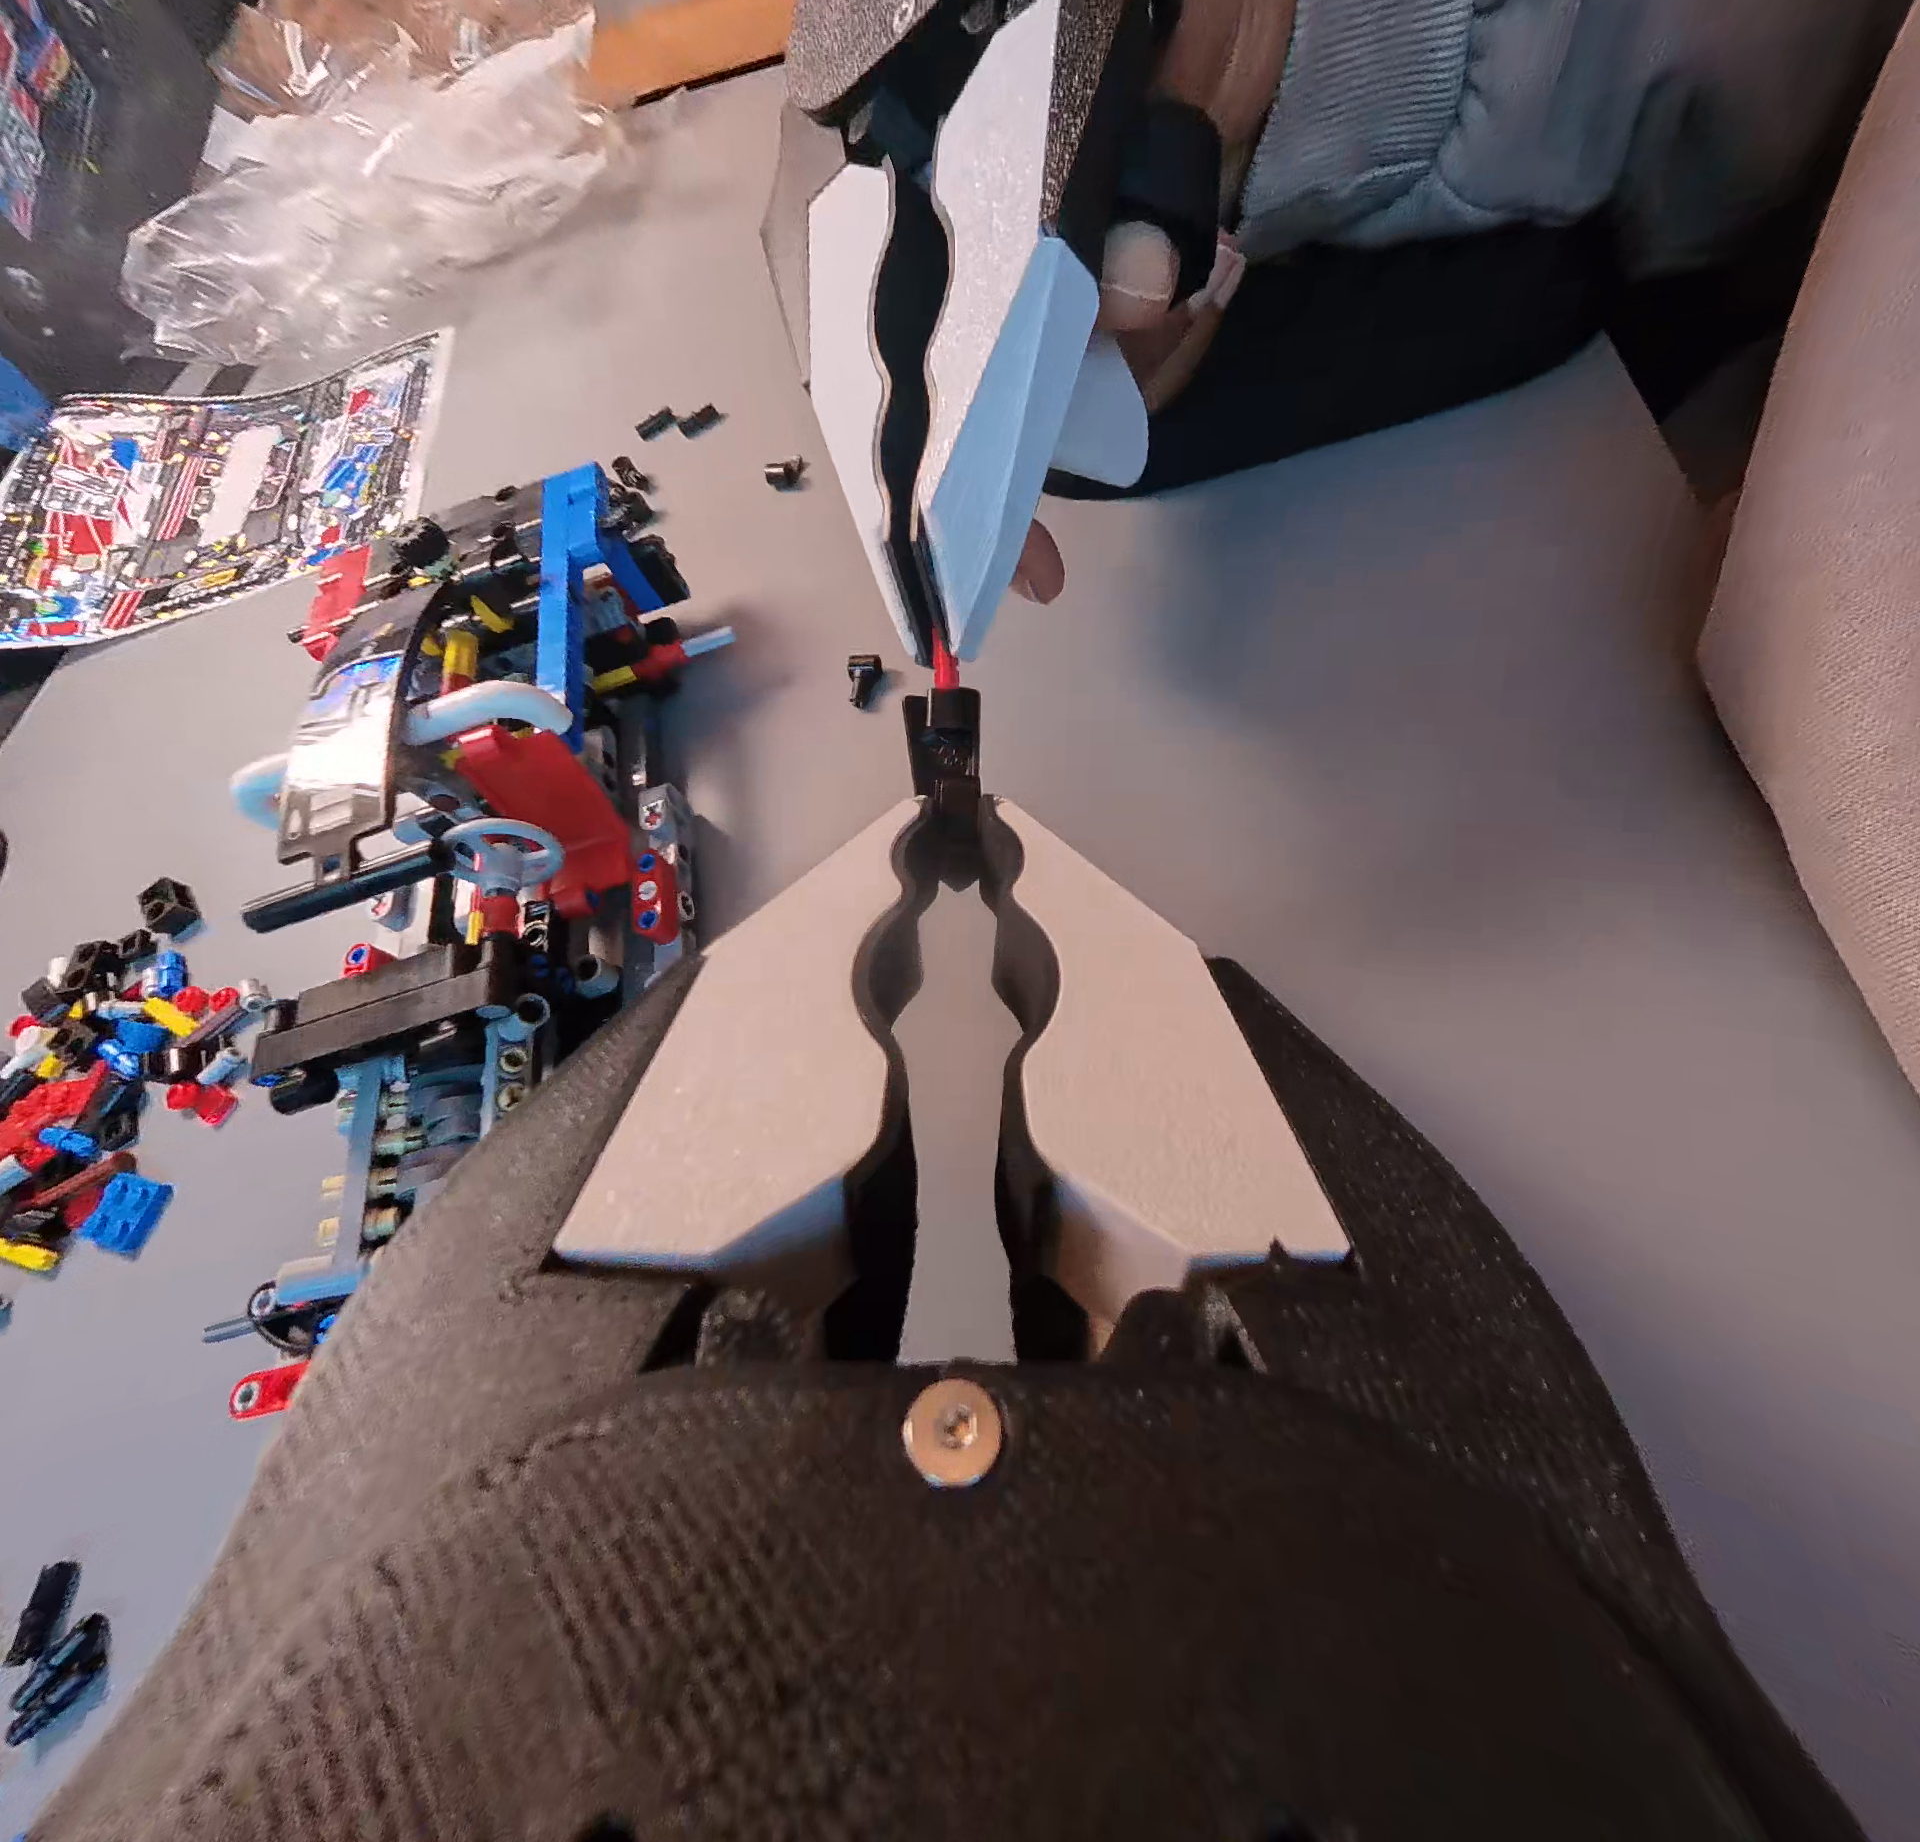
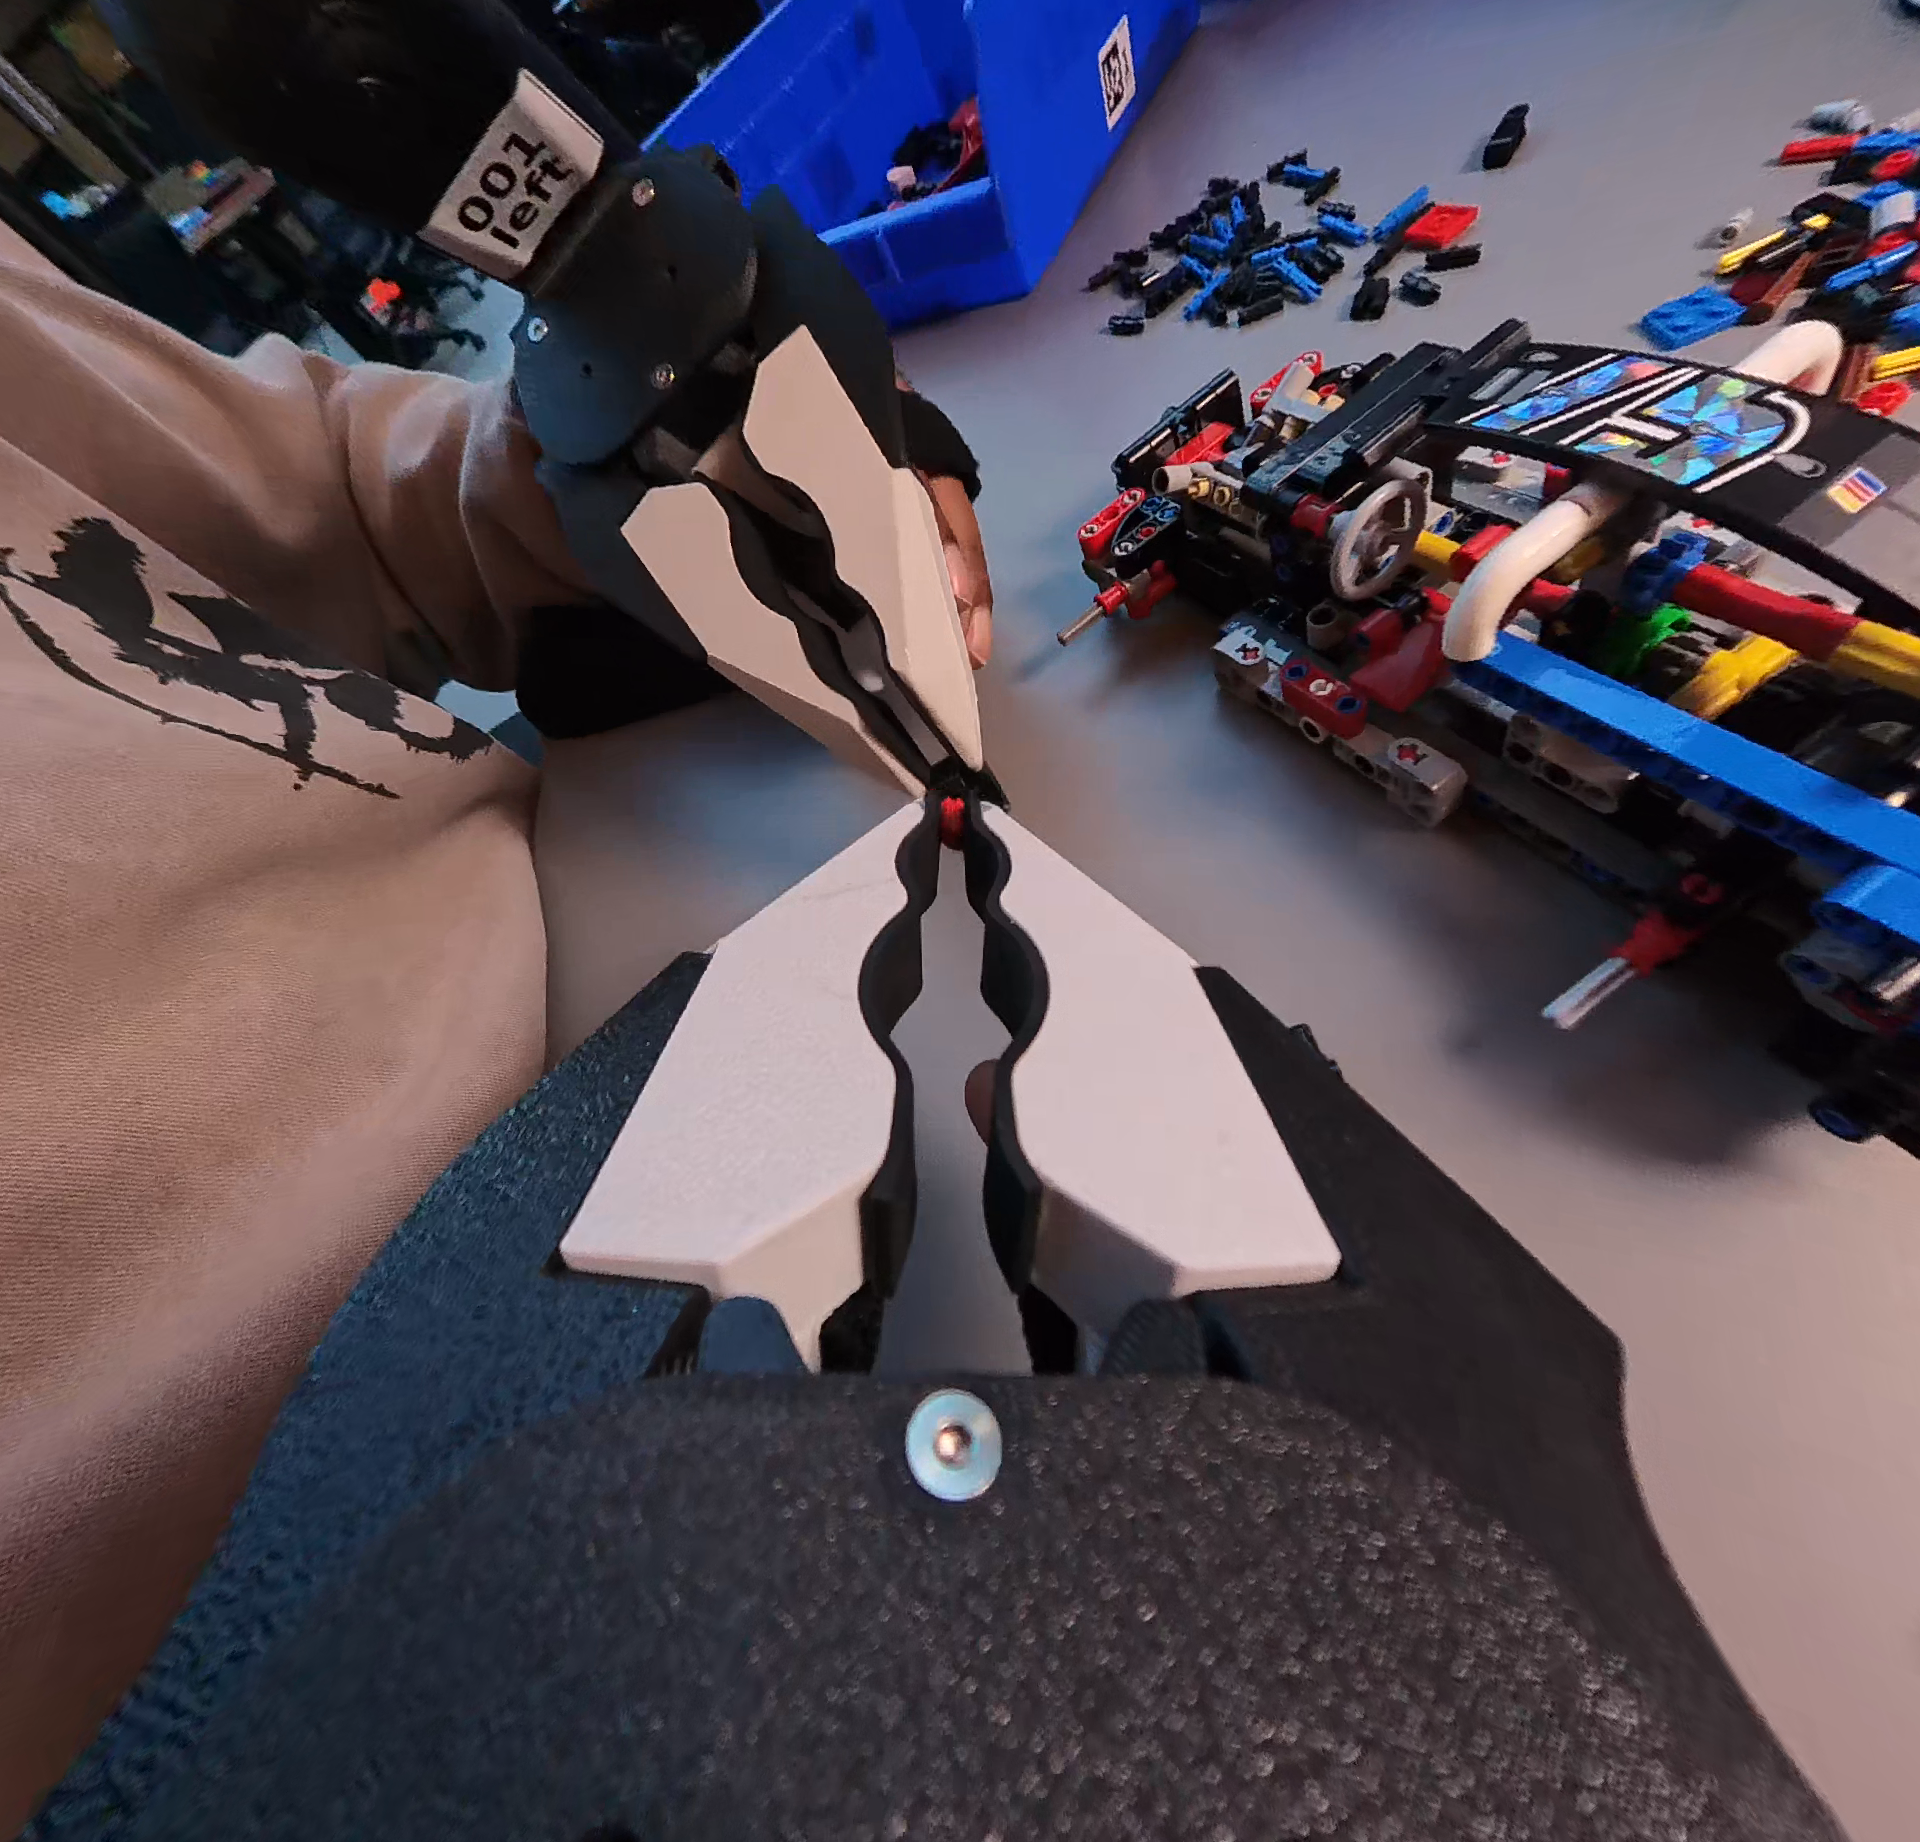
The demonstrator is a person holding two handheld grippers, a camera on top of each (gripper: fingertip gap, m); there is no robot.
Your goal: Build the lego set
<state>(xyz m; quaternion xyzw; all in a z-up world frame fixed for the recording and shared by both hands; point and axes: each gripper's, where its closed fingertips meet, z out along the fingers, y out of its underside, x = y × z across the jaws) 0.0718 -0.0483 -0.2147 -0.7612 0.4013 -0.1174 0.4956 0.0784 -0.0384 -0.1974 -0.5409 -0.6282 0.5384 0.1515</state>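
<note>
My left gripper (image 1: 951, 805) is shut on a small black connector piece (image 1: 943, 748), held above the grey table. My right gripper (image 2: 951, 818) is shut on a thin red axle (image 2: 951, 810); in the left wrist view it comes in from above (image 1: 935, 649), with the red axle (image 1: 943, 665) entering the top of the black piece. In the right wrist view the left gripper (image 2: 961, 779) meets mine tip to tip. The half-built car model (image 1: 488, 784) lies to the left of the grippers on the table; it also shows in the right wrist view (image 2: 1558, 587).
Loose bricks (image 1: 94, 1075) lie in a pile, with a sticker sheet (image 1: 208, 483) and crumpled plastic bags (image 1: 384, 161) behind the model. Blue bins (image 2: 935, 99) and scattered small pins (image 2: 1268, 244) lie beyond. A person's tan sweatshirt (image 2: 208, 857) is close by. Both grippers' tips are close together, under 4 cm apart.
</note>
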